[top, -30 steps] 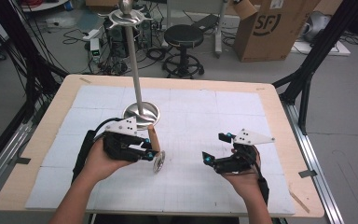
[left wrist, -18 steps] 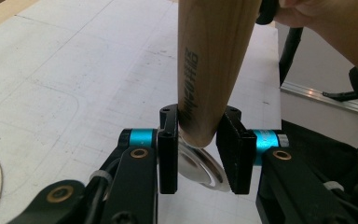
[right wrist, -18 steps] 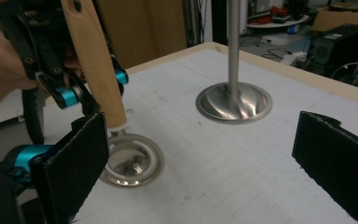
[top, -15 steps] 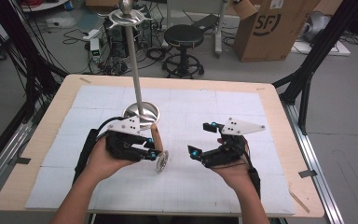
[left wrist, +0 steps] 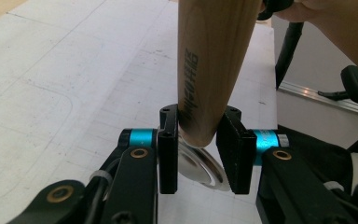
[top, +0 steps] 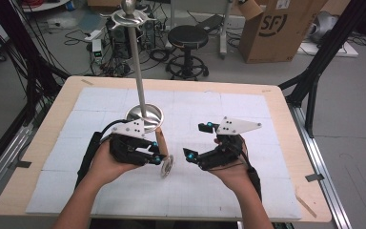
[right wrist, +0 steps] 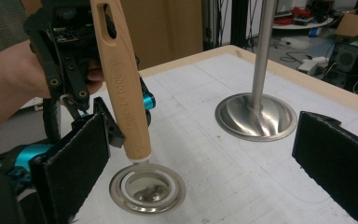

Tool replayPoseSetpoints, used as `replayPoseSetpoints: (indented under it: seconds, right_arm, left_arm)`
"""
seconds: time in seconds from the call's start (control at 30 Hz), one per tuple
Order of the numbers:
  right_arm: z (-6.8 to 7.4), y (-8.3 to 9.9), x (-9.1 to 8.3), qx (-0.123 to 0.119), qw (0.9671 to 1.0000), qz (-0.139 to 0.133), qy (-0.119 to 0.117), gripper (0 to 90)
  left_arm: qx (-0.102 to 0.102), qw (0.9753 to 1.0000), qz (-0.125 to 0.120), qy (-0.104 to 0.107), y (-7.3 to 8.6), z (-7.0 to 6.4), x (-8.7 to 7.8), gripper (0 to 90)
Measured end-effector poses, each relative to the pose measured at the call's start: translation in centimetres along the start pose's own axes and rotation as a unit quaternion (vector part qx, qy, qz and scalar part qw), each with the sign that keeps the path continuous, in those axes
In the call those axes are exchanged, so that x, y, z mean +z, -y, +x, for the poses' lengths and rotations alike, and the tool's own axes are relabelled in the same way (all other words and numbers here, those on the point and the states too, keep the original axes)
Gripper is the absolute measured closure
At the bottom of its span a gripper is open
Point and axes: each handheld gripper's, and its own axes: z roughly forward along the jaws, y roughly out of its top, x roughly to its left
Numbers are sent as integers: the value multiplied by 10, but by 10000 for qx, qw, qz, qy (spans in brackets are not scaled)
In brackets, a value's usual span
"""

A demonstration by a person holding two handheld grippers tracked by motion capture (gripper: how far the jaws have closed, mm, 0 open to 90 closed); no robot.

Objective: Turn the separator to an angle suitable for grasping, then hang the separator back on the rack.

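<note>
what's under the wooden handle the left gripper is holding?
A round metal ring head is fixed to the lower end of the wooden handle, just above the white table mat. Whether it touches the mat is unclear. The left gripper clamps the handle.

The steel stand rises just behind the left gripper, blocking that side; bare table lies open ahead of the right gripper.

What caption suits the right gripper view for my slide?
Left gripper holds a wooden-handled round metal utensil upright beside a steel stand.
</note>
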Motion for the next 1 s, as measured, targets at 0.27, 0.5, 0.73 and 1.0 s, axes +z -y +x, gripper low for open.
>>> replayPoseSetpoints:
  seconds: [0.27,0.5,0.73,1.0]
  right_arm:
    - [4,-4,6,-32,9999,25,-165,31]
    - [10,-6,16,34,9984,134,-548,173]
    - [16,-9,30,15,9970,143,-758,243]
    - [18,-11,36,-68,9959,122,-896,345]
  left_arm:
    - [-30,10000,-20,-22,-1,1,1,704]
    - [-21,10000,-70,8,-4,-1,5,704]
    - [32,10000,-58,3,-6,-3,6,705]
    - [49,10000,-37,2,-8,-4,7,704]
